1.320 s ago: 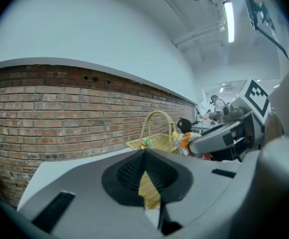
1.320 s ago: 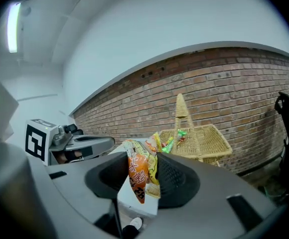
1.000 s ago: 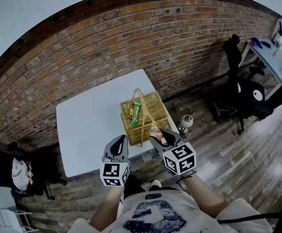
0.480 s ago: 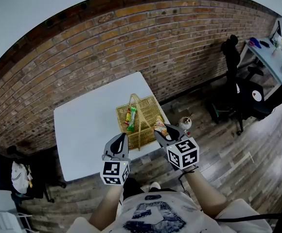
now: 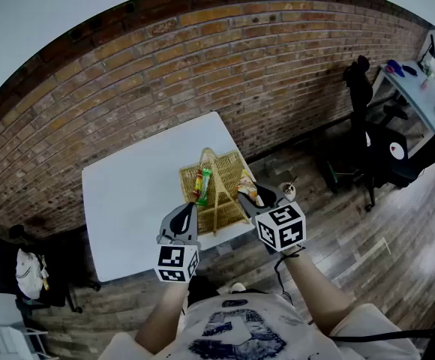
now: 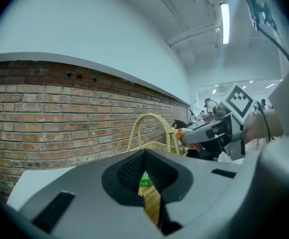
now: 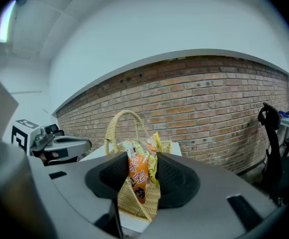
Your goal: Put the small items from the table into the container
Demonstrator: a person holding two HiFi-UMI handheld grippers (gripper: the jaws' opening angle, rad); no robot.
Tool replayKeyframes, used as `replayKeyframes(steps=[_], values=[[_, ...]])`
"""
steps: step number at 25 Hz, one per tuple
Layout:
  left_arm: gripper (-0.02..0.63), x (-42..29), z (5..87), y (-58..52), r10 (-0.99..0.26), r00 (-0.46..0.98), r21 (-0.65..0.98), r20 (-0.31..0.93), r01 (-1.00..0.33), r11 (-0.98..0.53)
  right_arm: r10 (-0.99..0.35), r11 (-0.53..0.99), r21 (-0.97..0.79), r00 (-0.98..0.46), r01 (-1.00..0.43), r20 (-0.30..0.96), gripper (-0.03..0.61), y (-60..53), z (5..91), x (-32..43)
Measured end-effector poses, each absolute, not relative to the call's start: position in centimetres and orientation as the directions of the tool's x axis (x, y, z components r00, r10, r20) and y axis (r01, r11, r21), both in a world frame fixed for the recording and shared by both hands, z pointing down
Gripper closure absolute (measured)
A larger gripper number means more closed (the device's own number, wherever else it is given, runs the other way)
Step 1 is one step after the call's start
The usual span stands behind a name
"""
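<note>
A woven basket [image 5: 236,167] with an arched handle [image 6: 154,123] stands at the right end of the white table [image 5: 127,201]. A green snack bar [image 5: 202,184] lies inside it. My right gripper [image 5: 253,196] is shut on an orange and yellow snack packet [image 7: 137,171], held at the basket's near right edge. The basket [image 7: 115,123] shows just behind the packet in the right gripper view. My left gripper [image 5: 189,210] hovers at the basket's near left corner, its jaws together with nothing between them [image 6: 147,183].
A brick wall runs behind the table. On the wooden floor to the right stand a black office chair [image 5: 375,141] and a desk [image 5: 420,88]. A small object [image 5: 286,190] sits on the floor by the table's corner. Another chair [image 5: 22,268] stands at far left.
Both grippers have moved forward toward the basket. The right one carried the packet up to the basket's near right edge. Neither grip has changed.
</note>
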State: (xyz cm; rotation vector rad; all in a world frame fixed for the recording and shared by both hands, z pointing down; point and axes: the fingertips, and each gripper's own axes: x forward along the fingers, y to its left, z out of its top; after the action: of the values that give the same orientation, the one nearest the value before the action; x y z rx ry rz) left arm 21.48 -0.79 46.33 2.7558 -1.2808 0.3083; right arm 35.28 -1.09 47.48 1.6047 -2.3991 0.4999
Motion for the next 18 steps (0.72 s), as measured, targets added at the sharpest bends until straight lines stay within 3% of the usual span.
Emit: replayKeyframes(steps=[18], values=[[0.568, 21.0, 46.1, -0.5, -0.758, 0.617, 0.002, 0.211, -0.776, -0.630, -0.810, 0.376, -0.031, -0.345, -0.926, 0.474, 0.405, -3.9, 49.9, 34.2]])
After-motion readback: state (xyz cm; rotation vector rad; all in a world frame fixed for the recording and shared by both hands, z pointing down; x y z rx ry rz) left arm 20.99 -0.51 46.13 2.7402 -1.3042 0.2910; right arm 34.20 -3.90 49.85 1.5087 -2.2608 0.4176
